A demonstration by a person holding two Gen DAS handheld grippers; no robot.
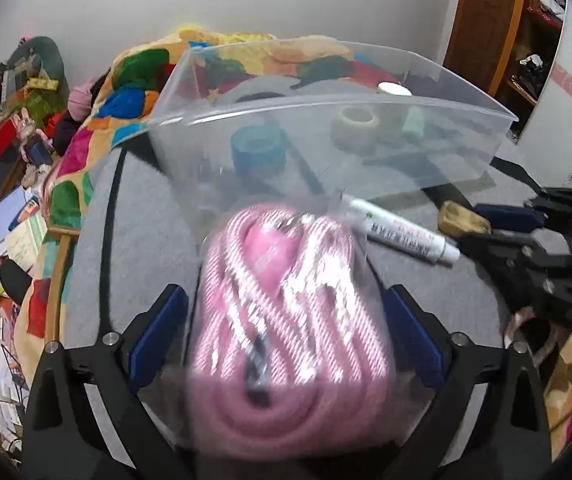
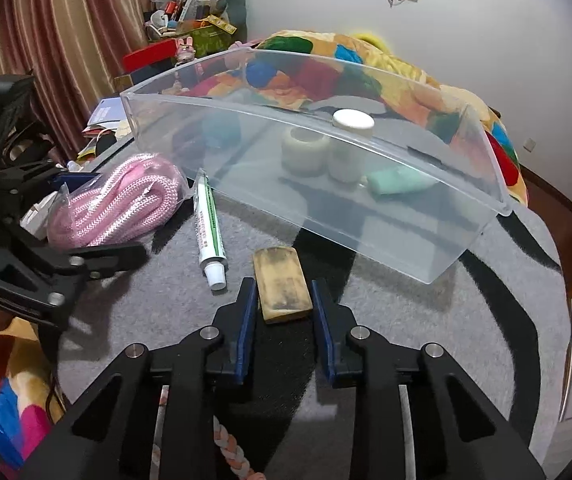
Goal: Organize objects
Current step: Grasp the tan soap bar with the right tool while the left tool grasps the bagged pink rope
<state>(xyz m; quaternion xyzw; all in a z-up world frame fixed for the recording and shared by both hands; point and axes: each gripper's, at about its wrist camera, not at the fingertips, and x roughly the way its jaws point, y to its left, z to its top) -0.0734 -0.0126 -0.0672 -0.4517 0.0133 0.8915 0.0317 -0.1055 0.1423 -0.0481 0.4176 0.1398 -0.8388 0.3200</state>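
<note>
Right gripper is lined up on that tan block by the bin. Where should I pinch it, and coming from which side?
Pinch the tan block across its two long side edges, near the end facing the right gripper. It lies flat, long axis pointing at the clear bin, and the open fingers already flank it. Approach from its near end, away from the toothpaste tube.

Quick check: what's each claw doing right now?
Left claw: closed around the bagged pink rope.
Right claw: open, jaws either side of the tan block, not visibly clamped.
</note>
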